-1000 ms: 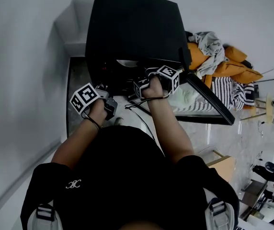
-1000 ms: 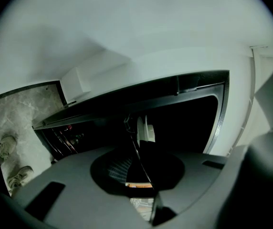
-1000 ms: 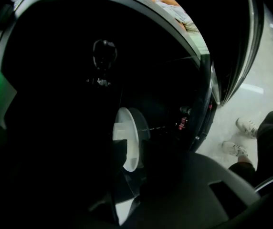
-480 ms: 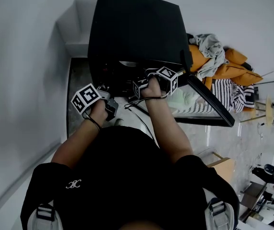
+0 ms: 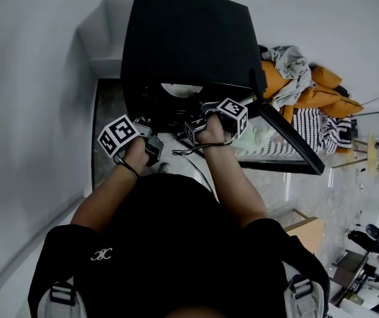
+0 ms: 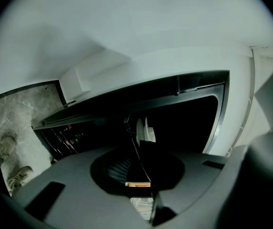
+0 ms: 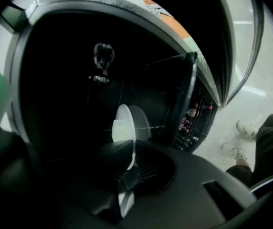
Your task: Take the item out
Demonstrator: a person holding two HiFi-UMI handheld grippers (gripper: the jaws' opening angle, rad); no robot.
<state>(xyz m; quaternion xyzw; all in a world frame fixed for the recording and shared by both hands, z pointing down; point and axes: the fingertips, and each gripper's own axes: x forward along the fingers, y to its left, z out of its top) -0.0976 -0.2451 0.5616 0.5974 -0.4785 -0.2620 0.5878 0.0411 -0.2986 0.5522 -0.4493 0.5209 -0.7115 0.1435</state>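
Observation:
A white plate (image 7: pixel 123 128) stands on edge inside the dark cavity of a black oven (image 5: pixel 189 38), and a second pale disc shows just behind it. My right gripper (image 7: pixel 129 163) reaches into the opening, shut on the plate's lower rim. In the head view the plate (image 5: pixel 176 89) shows at the mouth of the cavity, just beyond the right gripper (image 5: pixel 193 114). My left gripper (image 5: pixel 155 148) hangs lower left, outside the oven, shut with nothing in it. From the left gripper view the plate (image 6: pixel 143 130) shows past the left gripper (image 6: pixel 143 149).
The oven's glass door (image 5: pixel 289 144) hangs open to the right. A heap of orange, grey and striped clothes (image 5: pixel 309 85) lies behind it. White wall (image 5: pixel 37 111) closes in the left side. A person's shoes (image 7: pixel 239 128) stand on the marble floor.
The right gripper has drawn back slightly toward me, and more of the white plate now shows at the oven's mouth. The left gripper has stayed put.

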